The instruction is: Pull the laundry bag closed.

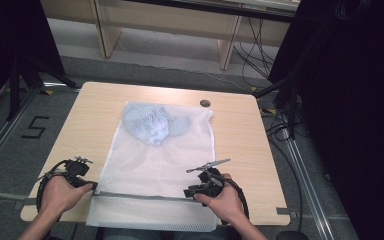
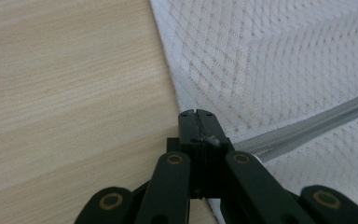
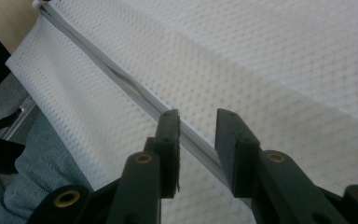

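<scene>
A white mesh laundry bag [image 1: 155,160] lies flat on the wooden table [image 1: 87,115], with a blue-grey garment [image 1: 152,125] inside at its far end. A grey zipper [image 1: 140,196] runs across the bag near the front edge. My left gripper [image 1: 93,185] is at the zipper's left end. In the left gripper view it [image 2: 196,113] is shut on that end of the zipper [image 2: 307,128], at the edge of the bag [image 2: 270,60]. My right gripper [image 1: 187,192] stands open, and its jaws [image 3: 198,123] straddle the zipper [image 3: 98,58] over the mesh [image 3: 261,60].
A small dark round disc [image 1: 205,103] sits on the table past the bag's far right corner. The bag's near edge hangs over the table front above the person's trouser leg [image 3: 42,158]. Bare wood [image 2: 65,84] lies left of the bag.
</scene>
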A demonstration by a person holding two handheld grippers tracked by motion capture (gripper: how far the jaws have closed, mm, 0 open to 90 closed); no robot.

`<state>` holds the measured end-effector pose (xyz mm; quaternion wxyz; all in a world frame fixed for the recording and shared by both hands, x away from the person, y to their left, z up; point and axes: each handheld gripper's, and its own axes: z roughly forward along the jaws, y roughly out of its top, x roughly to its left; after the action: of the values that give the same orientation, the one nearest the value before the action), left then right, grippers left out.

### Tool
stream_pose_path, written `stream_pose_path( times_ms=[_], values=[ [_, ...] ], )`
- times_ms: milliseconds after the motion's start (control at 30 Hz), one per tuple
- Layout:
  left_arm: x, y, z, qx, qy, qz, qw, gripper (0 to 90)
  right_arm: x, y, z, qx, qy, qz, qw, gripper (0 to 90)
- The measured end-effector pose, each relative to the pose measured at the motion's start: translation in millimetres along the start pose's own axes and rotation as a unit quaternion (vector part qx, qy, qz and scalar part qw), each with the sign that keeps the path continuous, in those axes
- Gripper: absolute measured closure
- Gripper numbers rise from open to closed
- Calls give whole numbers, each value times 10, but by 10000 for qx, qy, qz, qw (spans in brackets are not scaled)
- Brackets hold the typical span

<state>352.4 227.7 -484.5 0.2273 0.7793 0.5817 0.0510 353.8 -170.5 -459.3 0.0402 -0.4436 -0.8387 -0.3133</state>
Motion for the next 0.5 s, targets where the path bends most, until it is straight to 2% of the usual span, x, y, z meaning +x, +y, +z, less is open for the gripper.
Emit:
stream_pose_path(
  times_ms=[33,67,100,133,167,267,300,333,367,433,500],
  values=[
    [-13,-2,14,-28,22,-11,10000,899,0,0,0,0,0,0,10000,707],
    [-10,5,16,56,19,57,10000,899,44,29,36,29,-26,-47,10000,701],
    [-10,5,16,56,19,57,10000,899,96,34,44,96,58,155,9998,700],
    [-22,5,28,-12,14,13,10000,899,96,34,44,96,58,155,9998,700],
    [-21,8,29,28,5,19,10000,899,100,62,84,37,7,-100,9999,696],
    [-26,5,40,51,0,8,10000,899,161,81,106,66,71,6,10000,691],
    [-18,6,35,140,37,84,9999,899,169,96,110,118,5,-53,9999,689],
    [-32,7,41,108,87,71,9999,899,196,125,147,82,70,-156,9998,686],
    [-38,10,45,124,79,46,9999,899,208,136,160,64,79,-203,9997,685],
    [-31,9,52,135,54,78,9999,899,248,155,177,115,112,-145,9998,684],
    [-20,13,59,150,1,49,9999,899,312,214,245,87,197,-298,9993,684]
  ],
)
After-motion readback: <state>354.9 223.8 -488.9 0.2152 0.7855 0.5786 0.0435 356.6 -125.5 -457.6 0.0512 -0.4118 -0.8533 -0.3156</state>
